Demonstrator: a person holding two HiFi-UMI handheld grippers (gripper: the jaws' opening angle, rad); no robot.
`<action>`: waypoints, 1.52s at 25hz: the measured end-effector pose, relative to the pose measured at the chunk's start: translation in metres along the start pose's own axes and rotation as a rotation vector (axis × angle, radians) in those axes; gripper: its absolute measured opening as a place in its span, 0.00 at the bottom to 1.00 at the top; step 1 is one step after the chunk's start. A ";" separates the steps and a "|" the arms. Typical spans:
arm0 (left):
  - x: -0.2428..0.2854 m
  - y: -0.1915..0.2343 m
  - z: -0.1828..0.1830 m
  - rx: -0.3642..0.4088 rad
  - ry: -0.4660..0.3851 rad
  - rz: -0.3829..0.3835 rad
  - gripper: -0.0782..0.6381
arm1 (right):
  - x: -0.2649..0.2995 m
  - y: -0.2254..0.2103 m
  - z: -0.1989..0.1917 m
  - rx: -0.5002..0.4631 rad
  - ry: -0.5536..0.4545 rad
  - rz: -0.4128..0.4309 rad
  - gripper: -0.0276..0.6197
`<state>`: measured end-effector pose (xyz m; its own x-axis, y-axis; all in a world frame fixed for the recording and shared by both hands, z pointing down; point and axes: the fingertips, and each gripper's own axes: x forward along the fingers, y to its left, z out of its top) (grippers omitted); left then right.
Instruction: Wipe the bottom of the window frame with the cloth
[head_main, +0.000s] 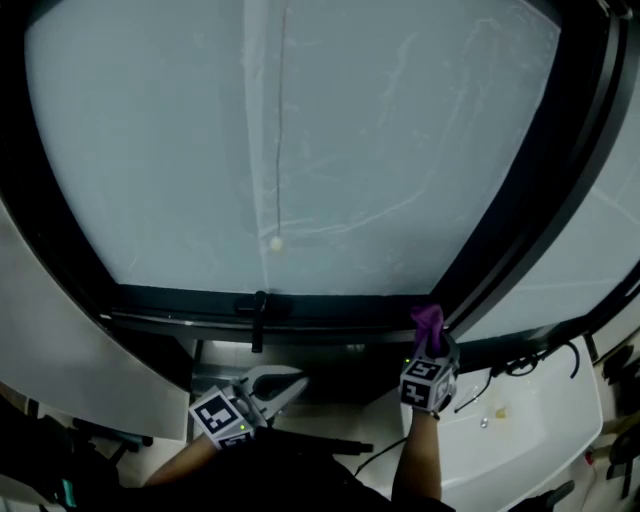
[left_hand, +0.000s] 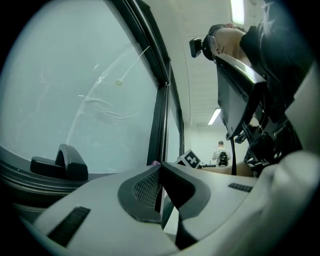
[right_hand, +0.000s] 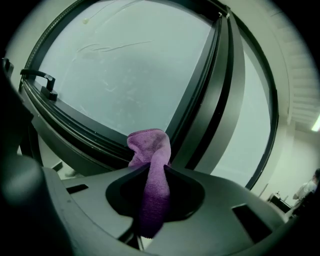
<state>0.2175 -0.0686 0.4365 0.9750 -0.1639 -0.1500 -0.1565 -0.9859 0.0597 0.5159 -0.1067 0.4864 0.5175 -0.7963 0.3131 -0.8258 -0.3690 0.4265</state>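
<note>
A purple cloth (right_hand: 150, 170) is pinched in my right gripper (right_hand: 152, 172), with its bunched end sticking out past the jaws. In the head view the cloth (head_main: 429, 324) reaches up to the dark bottom rail of the window frame (head_main: 330, 303), near its right corner. My right gripper (head_main: 432, 350) sits just below that rail. My left gripper (head_main: 290, 385) is lower and to the left, below the frame, shut with nothing between its jaws (left_hand: 159, 190). A black window handle (head_main: 259, 318) sits on the bottom rail left of the cloth.
Frosted glass (head_main: 300, 140) fills the window above the rail. A dark mullion (head_main: 540, 200) slants up at the right, with a second pane beyond it. A white sill or counter (head_main: 520, 440) with a cable lies at the lower right. A distant person (left_hand: 220, 152) stands indoors.
</note>
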 end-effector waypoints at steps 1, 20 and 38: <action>-0.001 -0.001 0.000 -0.005 -0.005 -0.004 0.11 | -0.005 0.001 -0.005 -0.004 0.005 -0.001 0.14; -0.038 -0.005 0.032 -0.013 -0.035 -0.189 0.11 | -0.191 0.020 -0.002 0.398 -0.270 0.001 0.14; -0.047 -0.007 0.027 -0.081 -0.028 -0.201 0.11 | -0.267 0.013 -0.050 0.452 -0.268 -0.080 0.14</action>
<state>0.1684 -0.0552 0.4162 0.9804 0.0342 -0.1938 0.0553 -0.9930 0.1047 0.3776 0.1251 0.4504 0.5561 -0.8301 0.0415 -0.8310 -0.5561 0.0134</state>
